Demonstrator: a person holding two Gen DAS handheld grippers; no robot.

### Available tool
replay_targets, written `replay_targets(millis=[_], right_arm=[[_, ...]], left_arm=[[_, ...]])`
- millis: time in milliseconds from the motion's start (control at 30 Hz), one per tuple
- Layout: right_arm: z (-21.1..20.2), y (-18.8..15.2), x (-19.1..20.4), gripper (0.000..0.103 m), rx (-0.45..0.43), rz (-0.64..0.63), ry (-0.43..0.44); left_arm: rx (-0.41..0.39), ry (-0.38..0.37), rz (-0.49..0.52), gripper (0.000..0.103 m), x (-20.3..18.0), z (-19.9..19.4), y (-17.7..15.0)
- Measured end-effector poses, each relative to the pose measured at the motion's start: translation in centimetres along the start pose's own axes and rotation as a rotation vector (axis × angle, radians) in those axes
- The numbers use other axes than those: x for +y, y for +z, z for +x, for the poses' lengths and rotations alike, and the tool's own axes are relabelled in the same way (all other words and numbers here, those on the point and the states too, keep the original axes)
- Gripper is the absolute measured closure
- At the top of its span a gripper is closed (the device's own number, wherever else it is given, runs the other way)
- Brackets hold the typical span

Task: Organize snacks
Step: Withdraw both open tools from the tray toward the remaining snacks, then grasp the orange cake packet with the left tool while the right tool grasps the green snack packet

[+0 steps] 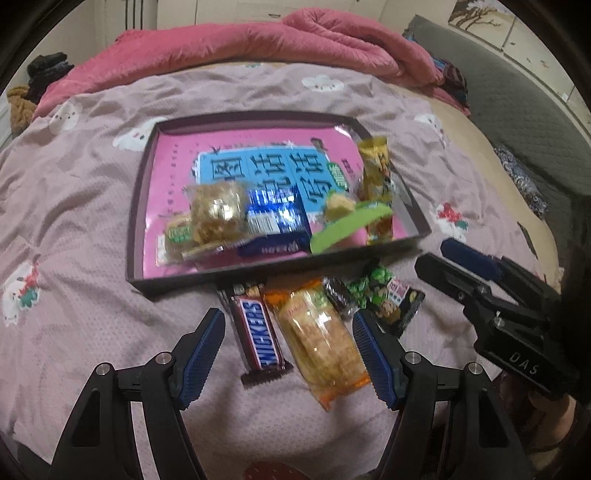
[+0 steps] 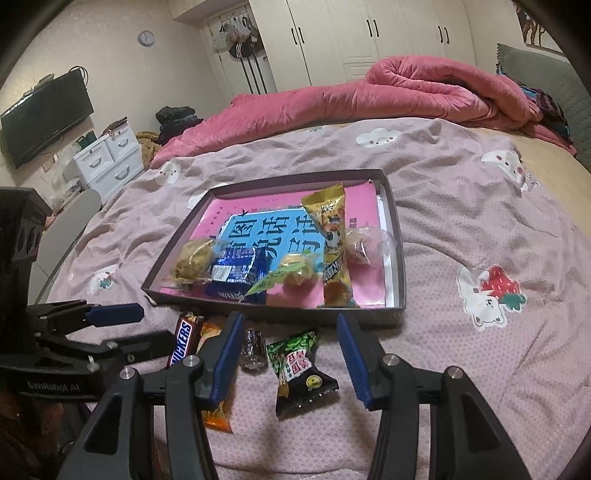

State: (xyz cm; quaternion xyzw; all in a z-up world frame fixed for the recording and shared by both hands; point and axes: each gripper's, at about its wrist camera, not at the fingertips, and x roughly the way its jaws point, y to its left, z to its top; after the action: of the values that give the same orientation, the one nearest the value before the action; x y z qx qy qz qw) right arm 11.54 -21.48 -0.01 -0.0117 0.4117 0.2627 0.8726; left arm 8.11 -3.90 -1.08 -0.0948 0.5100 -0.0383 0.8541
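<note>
A dark shallow tray [image 1: 144,192] [image 2: 398,236] lies on the bed with a pink book in its bottom. On the book rest a blue packet [image 1: 275,218] [image 2: 236,271], a tall yellow pack [image 1: 376,181] [image 2: 332,243] and some wrapped cakes. In front of the tray lie a Snickers bar [image 1: 258,334] [image 2: 181,341], an orange biscuit pack [image 1: 319,350], a foil candy [image 2: 253,350] and a green-black packet [image 1: 388,299] [image 2: 297,365]. My left gripper [image 1: 288,325] [image 2: 147,326] is open, straddling the Snickers and the biscuit pack without touching them. My right gripper [image 2: 290,325] [image 1: 448,258] is open over the candy and the packet.
A rolled pink quilt [image 2: 406,88] lies across the far side of the bed. The lilac bedcover [image 1: 92,206] spreads around the tray. A grey headboard [image 1: 517,110] stands at the right. A wall TV [image 2: 44,118], white drawers [image 2: 107,162] and wardrobes [image 2: 351,33] line the room.
</note>
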Motion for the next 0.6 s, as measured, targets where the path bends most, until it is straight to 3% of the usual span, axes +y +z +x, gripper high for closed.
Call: replay_targets(millis=[600], right_arm=[[1.1,-1.2,-0.5,0.051,0.086,0.015,0.008]], left_arm=[[0.104,-0.070,0.004,0.030,-1.7,2.1,-2.4]])
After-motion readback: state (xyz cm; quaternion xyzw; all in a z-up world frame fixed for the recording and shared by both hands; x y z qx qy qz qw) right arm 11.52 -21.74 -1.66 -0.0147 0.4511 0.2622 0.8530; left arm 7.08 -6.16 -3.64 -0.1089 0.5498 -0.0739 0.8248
